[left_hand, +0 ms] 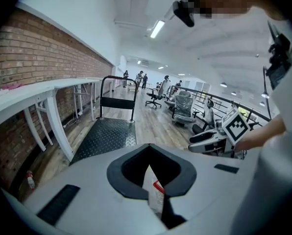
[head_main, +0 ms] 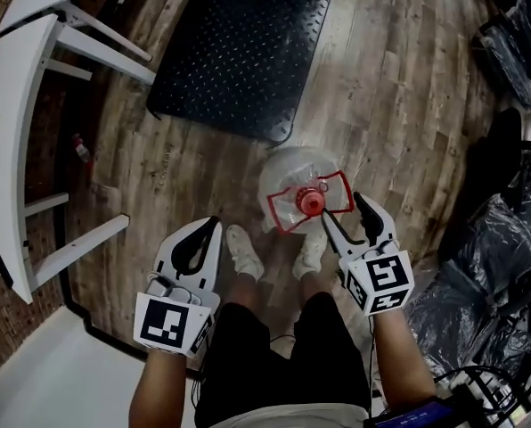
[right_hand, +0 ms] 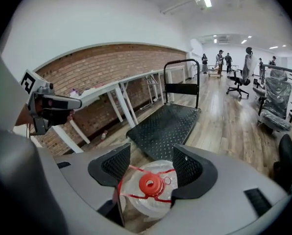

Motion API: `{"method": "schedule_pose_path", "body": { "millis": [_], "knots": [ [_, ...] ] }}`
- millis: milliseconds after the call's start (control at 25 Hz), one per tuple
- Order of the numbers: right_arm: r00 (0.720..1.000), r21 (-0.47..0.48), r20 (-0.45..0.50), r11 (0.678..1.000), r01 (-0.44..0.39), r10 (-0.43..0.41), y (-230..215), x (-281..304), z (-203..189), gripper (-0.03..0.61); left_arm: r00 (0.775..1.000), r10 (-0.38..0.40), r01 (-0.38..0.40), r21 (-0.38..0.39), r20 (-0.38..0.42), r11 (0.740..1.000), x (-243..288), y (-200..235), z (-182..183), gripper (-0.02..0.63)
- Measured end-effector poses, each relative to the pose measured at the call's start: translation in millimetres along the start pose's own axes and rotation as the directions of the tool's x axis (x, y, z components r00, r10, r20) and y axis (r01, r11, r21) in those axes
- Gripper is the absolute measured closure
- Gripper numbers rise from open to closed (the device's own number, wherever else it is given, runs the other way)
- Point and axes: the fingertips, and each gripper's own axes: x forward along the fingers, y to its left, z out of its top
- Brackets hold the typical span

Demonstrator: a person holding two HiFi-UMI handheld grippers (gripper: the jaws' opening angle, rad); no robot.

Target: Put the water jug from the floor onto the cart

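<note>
The water jug (head_main: 288, 178) stands upright on the wooden floor (head_main: 399, 105). The cart (head_main: 239, 52) lies just beyond it, its far end cut off. My right claw (head_main: 341, 209) hangs over the jug's red cap (head_main: 310, 203), jaws apart, gripping nothing. My left claw (head_main: 214, 224), left of the jug, is closed and empty. Past it only a sliver of jug shows.

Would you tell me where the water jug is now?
In the head view the water jug stands on the floor, between the cart and the person's shoes, beside the right claw.
</note>
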Motion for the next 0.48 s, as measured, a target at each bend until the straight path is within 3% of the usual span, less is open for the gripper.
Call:
{"method": "schedule_pose_path", "body": {
  "millis": [480],
  "knots": [
    [0.988, -0.076, -0.151, 0.997, -0.01, -0.001, 7.9, 77.7, -86.6, 0.267, 0.995, 0.03, -0.037, -0.075, -0.093, 0.997, 18.4, 34.1, -83.0, 0.615]
  ]
}}
